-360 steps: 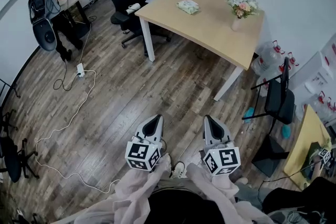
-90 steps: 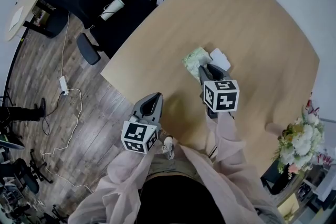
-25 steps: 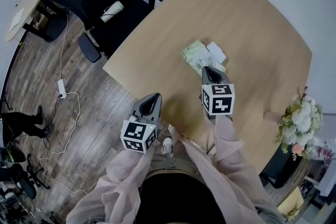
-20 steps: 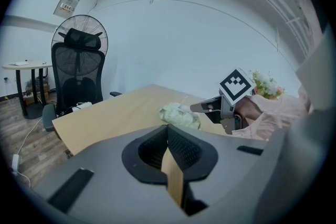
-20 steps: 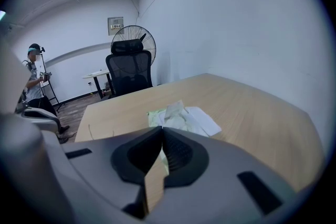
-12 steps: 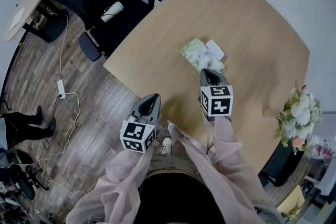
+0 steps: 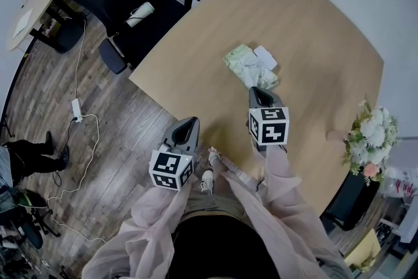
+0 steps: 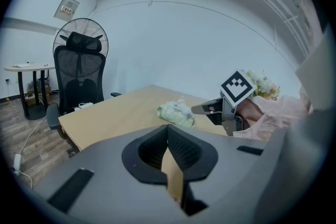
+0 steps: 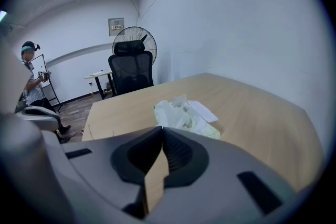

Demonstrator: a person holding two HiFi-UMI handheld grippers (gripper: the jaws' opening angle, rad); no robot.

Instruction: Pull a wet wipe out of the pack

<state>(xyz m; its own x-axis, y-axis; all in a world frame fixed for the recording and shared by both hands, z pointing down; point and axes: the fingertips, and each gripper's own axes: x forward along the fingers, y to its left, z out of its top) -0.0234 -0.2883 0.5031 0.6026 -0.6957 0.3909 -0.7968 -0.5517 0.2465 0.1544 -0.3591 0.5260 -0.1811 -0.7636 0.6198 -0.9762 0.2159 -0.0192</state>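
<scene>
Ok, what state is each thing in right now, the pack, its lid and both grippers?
wet wipe pack: lying crumpled on the table.
lid flap: folded open.
wipe: sticking up from the opening.
left gripper: shut, empty.
right gripper: shut, empty.

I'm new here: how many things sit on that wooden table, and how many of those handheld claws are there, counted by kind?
Wet wipe pack: 1
Vase of flowers: 1
Grippers, the left gripper and the right gripper: 2
Total: 4
</scene>
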